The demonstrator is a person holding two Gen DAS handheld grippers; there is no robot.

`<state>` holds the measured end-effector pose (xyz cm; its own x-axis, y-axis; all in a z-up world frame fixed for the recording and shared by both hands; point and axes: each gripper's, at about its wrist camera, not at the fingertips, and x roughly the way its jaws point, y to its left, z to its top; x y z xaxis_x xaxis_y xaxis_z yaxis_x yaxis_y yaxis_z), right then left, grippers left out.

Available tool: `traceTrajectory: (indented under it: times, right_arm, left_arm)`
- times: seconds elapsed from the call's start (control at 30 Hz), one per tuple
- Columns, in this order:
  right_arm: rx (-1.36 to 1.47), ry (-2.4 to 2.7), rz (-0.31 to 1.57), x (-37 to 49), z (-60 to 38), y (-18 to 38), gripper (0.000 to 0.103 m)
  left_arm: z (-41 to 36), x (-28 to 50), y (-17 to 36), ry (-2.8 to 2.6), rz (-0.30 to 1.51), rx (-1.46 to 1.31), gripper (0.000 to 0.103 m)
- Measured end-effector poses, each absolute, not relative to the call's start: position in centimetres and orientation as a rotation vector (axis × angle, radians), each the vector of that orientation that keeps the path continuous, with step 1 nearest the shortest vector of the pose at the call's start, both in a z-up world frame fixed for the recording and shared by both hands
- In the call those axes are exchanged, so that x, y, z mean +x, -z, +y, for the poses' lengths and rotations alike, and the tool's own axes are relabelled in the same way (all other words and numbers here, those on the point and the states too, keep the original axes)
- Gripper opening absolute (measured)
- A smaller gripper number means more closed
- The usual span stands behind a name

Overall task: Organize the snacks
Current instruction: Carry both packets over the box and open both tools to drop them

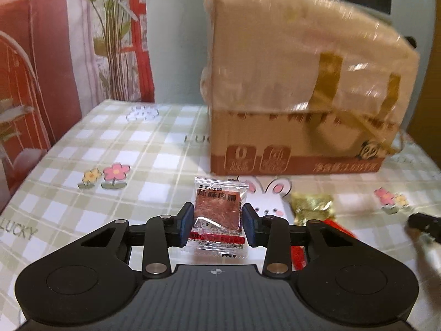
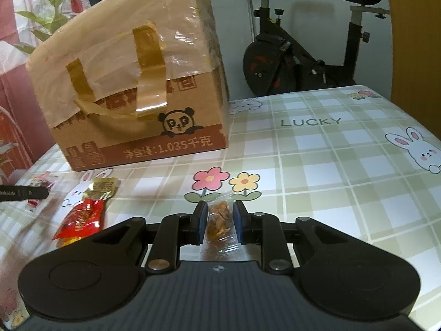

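Dim, warm indoor light over my table (image 2: 330, 149). My left view smears the cardboard box (image 1: 297, 82) with motion blur; the right view shows it sharper. Tape on that box glares. Fisheye bending and dark corners ring both views.

Home living rm: exercise bike (image 2: 311, 47), checked cartoon tablecloth (image 2: 330, 165), potted plant (image 1: 110, 27), curtain (image 1: 41, 55).

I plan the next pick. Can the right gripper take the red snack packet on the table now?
Probably not yet: the right gripper is shut on a clear packet of brown snacks. The red snack packet lies unobstructed to its left.
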<state>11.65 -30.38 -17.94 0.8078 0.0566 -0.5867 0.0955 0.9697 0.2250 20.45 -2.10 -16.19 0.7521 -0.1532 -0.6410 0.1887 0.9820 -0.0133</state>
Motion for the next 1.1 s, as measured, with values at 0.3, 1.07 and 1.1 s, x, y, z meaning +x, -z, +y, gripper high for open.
traceTrajectory:
  times: [0.3,1.07,1.1]
  right_arm:
    - [0.165,-0.089,0.564,12.1,-29.5,12.5,0.022]
    - [-0.028,-0.304,0.326,28.5,-20.4,-1.7,0.022]
    - [-0.014,-0.291,0.348,29.2,-20.5,-1.2,0.022]
  left_arm:
    - [-1.2,20.1,9.2,0.261,0.555,0.029,0.040]
    - [-6.3,31.3,0.6,0.351,0.443,-0.089,0.041]
    - [-6.4,31.8,0.9,0.353,0.454,-0.094,0.041]
